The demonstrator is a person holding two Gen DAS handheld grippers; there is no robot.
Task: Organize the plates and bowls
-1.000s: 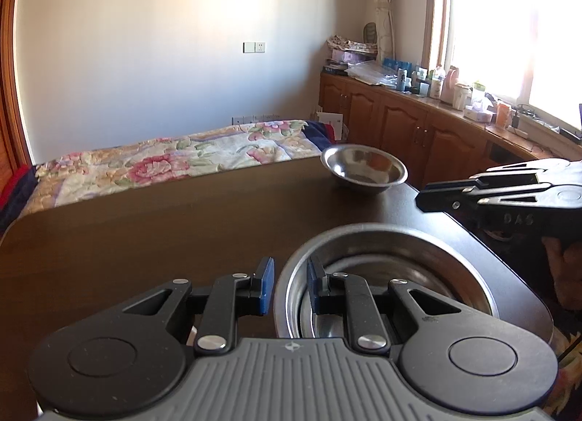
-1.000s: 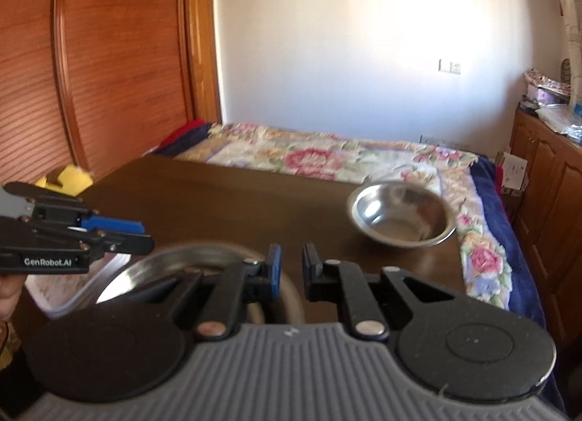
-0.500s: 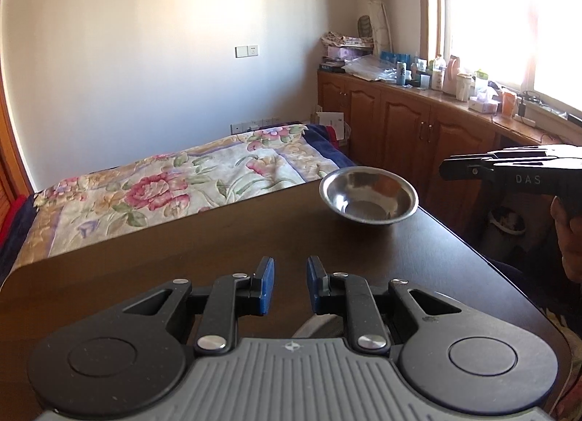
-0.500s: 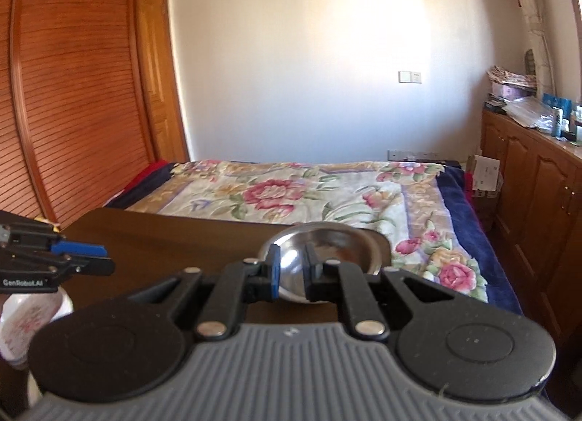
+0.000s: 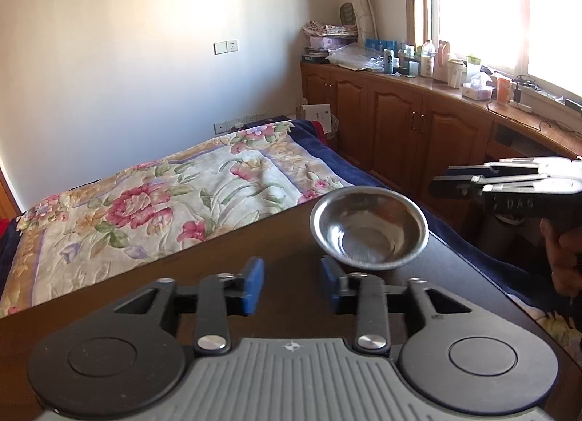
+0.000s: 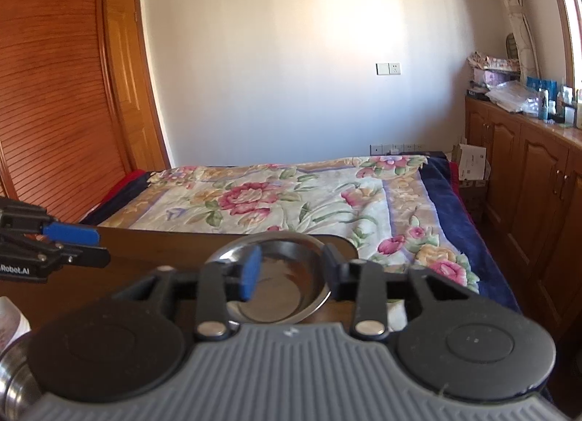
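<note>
A small steel bowl (image 5: 369, 228) stands empty near the far right corner of the dark wooden table (image 5: 145, 297). My left gripper (image 5: 293, 286) hovers open just short of it, the bowl ahead and slightly right of its blue pads. In the right wrist view the same bowl (image 6: 287, 290) shows in the gap of my open right gripper (image 6: 291, 273), low and close; whether they touch I cannot tell. Each gripper appears side-on in the other's view: the right gripper (image 5: 509, 188) in a hand, the left gripper (image 6: 51, 250). A steel rim (image 6: 14, 384) peeks in at bottom left.
Beyond the table's far edge lies a bed with a floral quilt (image 5: 163, 195). Wooden cabinets (image 5: 418, 122) topped with bottles run along the right wall under the window. A slatted wooden wardrobe door (image 6: 47, 93) stands at the left.
Both grippers have moved forward towards the small steel bowl and their jaws have spread wider. The large steel bowls have dropped out of the left wrist view.
</note>
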